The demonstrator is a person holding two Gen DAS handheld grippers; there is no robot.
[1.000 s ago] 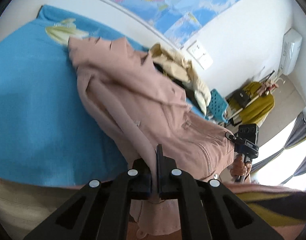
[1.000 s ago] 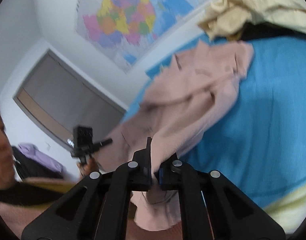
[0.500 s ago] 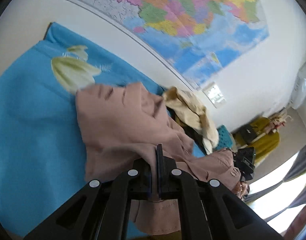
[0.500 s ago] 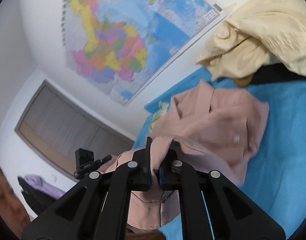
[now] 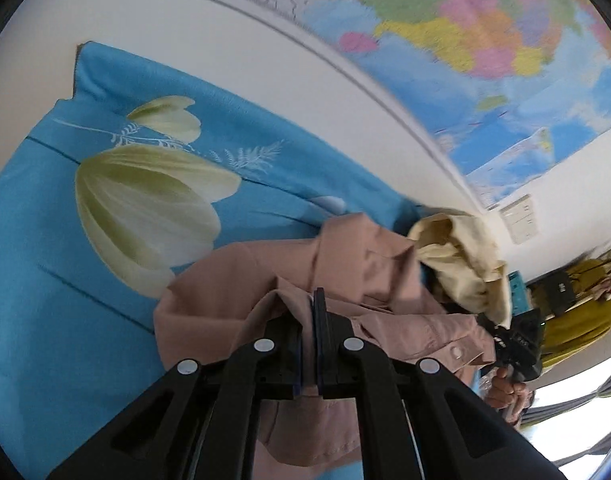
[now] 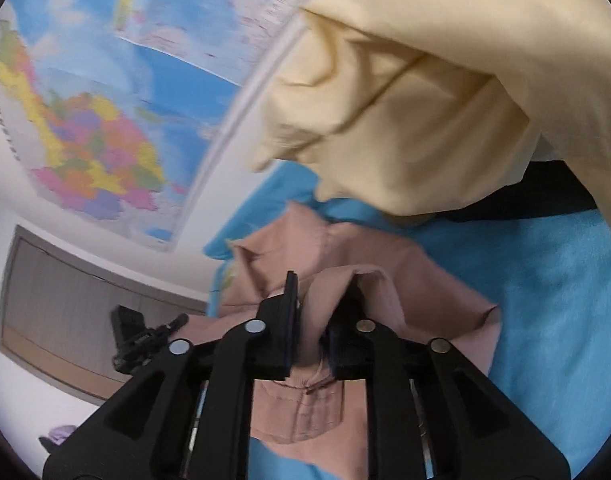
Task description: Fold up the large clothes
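Observation:
A dusty pink jacket (image 5: 233, 292) lies doubled over on a blue bed sheet (image 5: 33, 280) printed with pale tulips. My left gripper (image 5: 308, 308) is shut on a fold of the jacket near its collar. In the right wrist view the same jacket (image 6: 425, 292) lies below a cream garment, and my right gripper (image 6: 321, 300) holds a bunched fold of it, the jaws a little apart around the cloth. The right gripper also shows in the left wrist view (image 5: 517, 344), at the jacket's far corner. The left gripper shows in the right wrist view (image 6: 137, 336).
A heap of cream clothing (image 6: 445, 100) over something black lies on the bed against the wall, close to the jacket; it also shows in the left wrist view (image 5: 461, 256). A large map (image 5: 465, 40) hangs above the bed. A yellow garment (image 5: 577, 320) hangs at the right.
Both grippers have carried the jacket's lower edge up the bed toward the collar and wall, doubling the jacket over. The right gripper's jaws now stand slightly wider around the cloth.

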